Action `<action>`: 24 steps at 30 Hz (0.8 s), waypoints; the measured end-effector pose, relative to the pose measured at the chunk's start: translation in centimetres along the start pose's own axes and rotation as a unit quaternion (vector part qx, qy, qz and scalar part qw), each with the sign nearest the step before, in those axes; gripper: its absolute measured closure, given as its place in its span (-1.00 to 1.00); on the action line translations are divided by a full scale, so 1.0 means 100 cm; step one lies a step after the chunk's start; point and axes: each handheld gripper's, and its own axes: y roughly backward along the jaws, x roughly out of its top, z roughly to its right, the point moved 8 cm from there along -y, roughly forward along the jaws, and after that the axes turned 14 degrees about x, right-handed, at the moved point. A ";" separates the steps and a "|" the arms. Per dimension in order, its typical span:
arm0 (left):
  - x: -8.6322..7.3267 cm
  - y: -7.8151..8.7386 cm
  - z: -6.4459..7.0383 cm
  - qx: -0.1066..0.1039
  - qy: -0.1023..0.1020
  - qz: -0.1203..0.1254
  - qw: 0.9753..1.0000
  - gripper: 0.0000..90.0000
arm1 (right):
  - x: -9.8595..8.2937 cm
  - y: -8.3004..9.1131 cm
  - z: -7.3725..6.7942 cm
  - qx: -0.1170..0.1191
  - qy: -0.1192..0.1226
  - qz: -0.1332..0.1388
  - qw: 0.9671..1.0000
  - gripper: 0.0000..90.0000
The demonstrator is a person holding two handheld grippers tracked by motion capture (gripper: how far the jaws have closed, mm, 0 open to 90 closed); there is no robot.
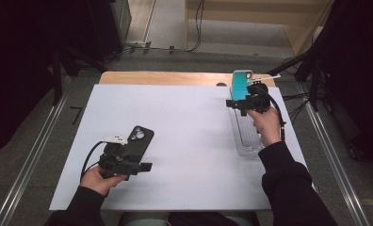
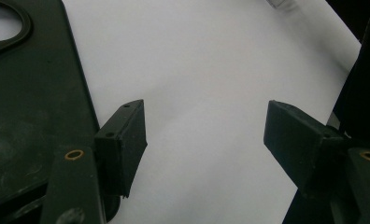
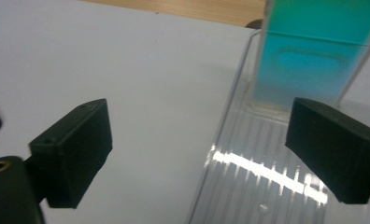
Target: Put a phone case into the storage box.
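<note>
White table sheet [image 1: 189,141] covers most of the work surface, with a wooden strip bare at its far edge.

Clear plastic rack [image 1: 245,136] sits at the right side of the sheet, its long axis running near to far. In the right gripper view its ribbed floor [image 3: 267,182] has empty slots on the near side.

Teal phone case [image 1: 241,84] stands upright in the far end of the rack, flat face toward the person. Black phone case [image 1: 138,143] lies flat on the left near part of the sheet, camera cut-out at its far end, long axis near to far with a slight tilt to the right.

Right gripper [image 1: 245,102] hovers over the far part of the rack, just near of the teal case. Jaws spread wide and hold nothing; in the right gripper view [image 3: 199,154] one jaw is over the bare sheet and the other over the rack, so the rack's left wall lies between them. The teal case is ahead and off to the rack side, not centred in the gap.

Left gripper [image 1: 144,166] rests at the near end of the black case. Jaws spread, empty; in the left gripper view [image 2: 204,140] the case [image 2: 29,102] lies outside the gap, beside the left jaw.

Judgement: the black case is the left hand's to take, and the gripper must shift sideways towards it before the jaws can straddle an edge.
</note>
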 end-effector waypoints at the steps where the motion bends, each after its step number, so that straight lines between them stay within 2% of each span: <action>1: 0.000 0.000 0.000 -0.001 0.000 0.000 1.000 -0.33 | -0.002 0.000 -0.004 0.009 0.003 -0.002 1.000 -0.73; 4: 0.001 0.000 -0.001 -0.001 -0.001 0.001 1.000 -0.33 | -0.007 0.000 -0.014 0.031 0.013 -0.011 0.999 -0.70; 6: 0.001 0.000 -0.001 -0.002 0.000 0.000 1.000 -0.33 | -0.012 -0.001 -0.022 0.055 0.021 -0.021 0.998 -0.57; 7: 0.001 0.000 -0.002 -0.001 -0.001 0.000 1.000 -0.33 | -0.012 -0.001 -0.022 0.055 0.021 -0.021 0.998 -0.57; 11: 0.002 0.001 -0.001 -0.003 -0.003 0.003 1.000 -0.33 | -0.018 -0.005 -0.033 0.095 0.033 -0.038 0.994 -0.57; 20: 0.002 0.002 -0.001 -0.003 -0.004 0.004 1.000 -0.33 | -0.029 -0.006 -0.057 0.135 0.064 -0.043 0.988 -0.57; 24: 0.003 0.003 -0.002 -0.001 -0.004 0.005 1.000 -0.33 | -0.036 -0.004 -0.065 0.145 0.072 -0.048 0.986 -0.57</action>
